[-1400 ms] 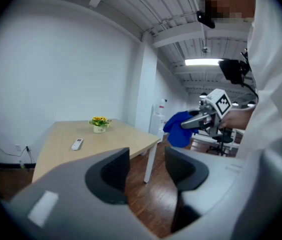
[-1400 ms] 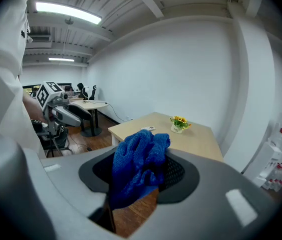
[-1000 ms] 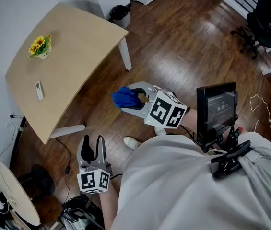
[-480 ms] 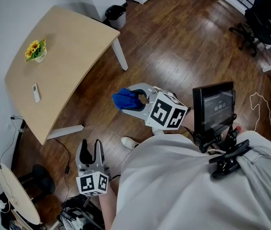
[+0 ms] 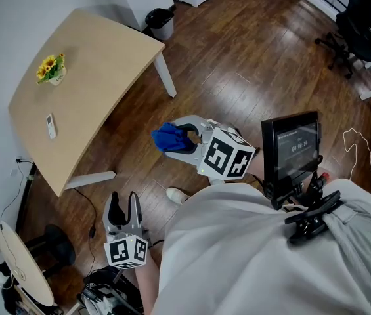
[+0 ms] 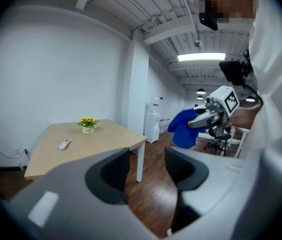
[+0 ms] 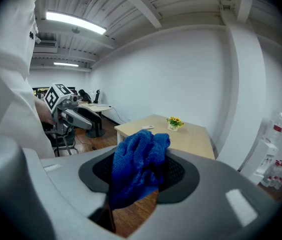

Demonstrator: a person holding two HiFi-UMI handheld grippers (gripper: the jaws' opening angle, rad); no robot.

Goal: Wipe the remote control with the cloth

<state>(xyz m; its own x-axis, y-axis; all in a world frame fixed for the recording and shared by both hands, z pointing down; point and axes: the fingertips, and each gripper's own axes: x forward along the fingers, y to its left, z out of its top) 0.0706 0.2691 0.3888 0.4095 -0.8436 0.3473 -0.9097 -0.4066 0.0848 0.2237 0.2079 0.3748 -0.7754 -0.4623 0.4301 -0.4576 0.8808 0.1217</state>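
Observation:
A small white remote control (image 5: 50,126) (image 6: 64,144) (image 7: 146,127) lies on the wooden table (image 5: 87,64), a little short of a pot of yellow flowers (image 5: 52,67). My right gripper (image 5: 179,137) (image 7: 141,170) is shut on a blue cloth (image 5: 167,136) (image 7: 139,159) (image 6: 183,127), held over the floor away from the table. My left gripper (image 5: 123,207) (image 6: 146,168) hangs low near the person's body, open with nothing between its jaws. Both grippers are well off the remote.
Dark wooden floor (image 5: 238,64) surrounds the table. A black bin (image 5: 160,21) stands beyond the table's far corner. A black office chair (image 5: 359,18) is at the far right. A small screen (image 5: 293,148) is mounted at the person's chest. A round side table (image 5: 21,268) sits bottom left.
The view has shifted slightly; the table sits a touch further left and up. Both grippers keep their poses, the right one still holding the cloth.

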